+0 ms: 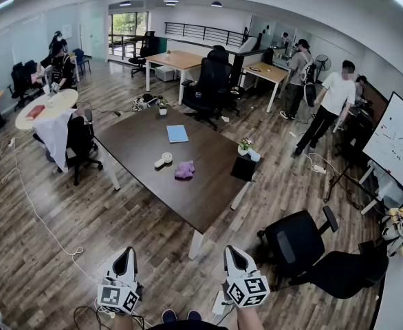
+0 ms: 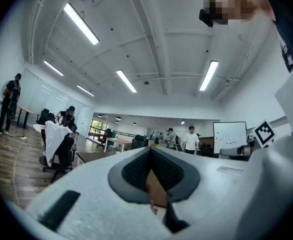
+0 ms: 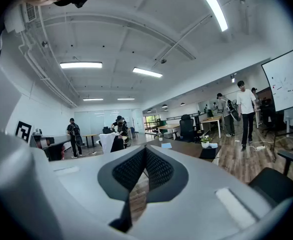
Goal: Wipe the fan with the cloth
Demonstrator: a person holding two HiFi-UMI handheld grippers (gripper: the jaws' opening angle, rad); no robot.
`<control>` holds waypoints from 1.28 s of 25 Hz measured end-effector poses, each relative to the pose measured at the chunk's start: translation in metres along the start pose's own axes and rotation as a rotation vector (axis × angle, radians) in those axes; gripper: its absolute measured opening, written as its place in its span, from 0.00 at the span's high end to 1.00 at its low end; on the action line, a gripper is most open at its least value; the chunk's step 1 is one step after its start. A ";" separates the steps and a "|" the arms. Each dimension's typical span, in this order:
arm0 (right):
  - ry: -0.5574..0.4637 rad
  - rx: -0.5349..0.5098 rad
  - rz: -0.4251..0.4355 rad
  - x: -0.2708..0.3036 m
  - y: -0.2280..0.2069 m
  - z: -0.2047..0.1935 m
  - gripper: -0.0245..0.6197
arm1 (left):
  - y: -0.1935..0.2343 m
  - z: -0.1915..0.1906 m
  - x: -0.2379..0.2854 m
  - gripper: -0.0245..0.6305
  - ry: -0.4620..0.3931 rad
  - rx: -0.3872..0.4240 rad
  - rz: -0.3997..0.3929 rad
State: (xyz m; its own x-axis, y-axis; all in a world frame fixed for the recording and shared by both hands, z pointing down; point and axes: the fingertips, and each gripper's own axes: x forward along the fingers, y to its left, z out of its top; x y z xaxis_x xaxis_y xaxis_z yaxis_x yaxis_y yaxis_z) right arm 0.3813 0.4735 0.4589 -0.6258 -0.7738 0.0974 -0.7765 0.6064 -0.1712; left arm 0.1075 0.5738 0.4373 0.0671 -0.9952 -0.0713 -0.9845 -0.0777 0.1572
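Observation:
A small white hand fan [image 1: 163, 160] lies on the dark brown table [image 1: 146, 143], with a purple cloth [image 1: 185, 170] just to its right. Both are well ahead of me, across a stretch of wooden floor. My left gripper [image 1: 125, 254] is at the bottom of the head view, shut and empty, held level. My right gripper [image 1: 232, 251] is beside it, also shut with nothing between its jaws. In the left gripper view the left gripper [image 2: 150, 151] tips meet; in the right gripper view the right gripper [image 3: 145, 150] tips meet too.
A blue notebook [image 1: 177, 133], a small potted plant [image 1: 245, 145] and a black box [image 1: 243, 168] also sit on the table. A black office chair [image 1: 305, 243] stands to my right. A cable [image 1: 33, 208] runs over the floor on the left. Several people stand at the far desks.

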 end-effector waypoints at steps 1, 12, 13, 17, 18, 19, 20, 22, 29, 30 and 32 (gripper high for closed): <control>0.003 -0.003 0.000 0.001 0.003 0.000 0.95 | 0.002 0.001 -0.002 0.97 -0.001 0.004 -0.003; -0.019 -0.010 -0.040 0.001 0.022 -0.001 0.95 | 0.023 0.003 -0.022 0.97 0.006 0.008 -0.017; -0.019 -0.006 -0.041 0.001 0.025 -0.002 0.94 | 0.025 0.002 -0.025 0.97 0.009 0.007 -0.021; -0.021 -0.047 -0.034 0.000 0.041 -0.005 0.95 | 0.033 0.001 -0.032 0.97 0.012 -0.001 -0.022; -0.025 -0.051 -0.031 0.001 0.044 -0.005 0.94 | 0.036 0.001 -0.030 0.97 0.012 0.000 -0.025; -0.025 -0.053 -0.030 0.003 0.047 -0.005 0.95 | 0.038 0.001 -0.029 0.97 0.014 0.001 -0.029; -0.022 -0.056 -0.031 0.005 0.049 -0.005 0.95 | 0.039 0.000 -0.027 0.97 0.018 0.001 -0.035; -0.015 -0.064 -0.034 0.008 0.051 -0.006 0.95 | 0.041 -0.003 -0.024 0.97 0.025 -0.002 -0.045; -0.018 -0.060 -0.036 0.032 0.048 -0.009 0.94 | 0.054 -0.007 -0.001 0.97 0.039 0.005 -0.057; -0.018 -0.062 -0.035 0.037 0.046 -0.010 0.94 | 0.056 -0.008 0.003 0.97 0.038 0.009 -0.060; -0.023 -0.064 -0.031 0.048 0.042 -0.010 0.94 | 0.060 -0.008 0.012 0.97 0.035 0.017 -0.059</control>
State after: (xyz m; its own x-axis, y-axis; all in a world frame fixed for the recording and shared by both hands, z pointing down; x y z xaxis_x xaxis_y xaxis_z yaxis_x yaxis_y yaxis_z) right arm 0.3178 0.4633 0.4667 -0.6001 -0.7960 0.0791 -0.7990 0.5919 -0.1057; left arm 0.0505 0.5567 0.4535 0.1309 -0.9904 -0.0450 -0.9812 -0.1359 0.1371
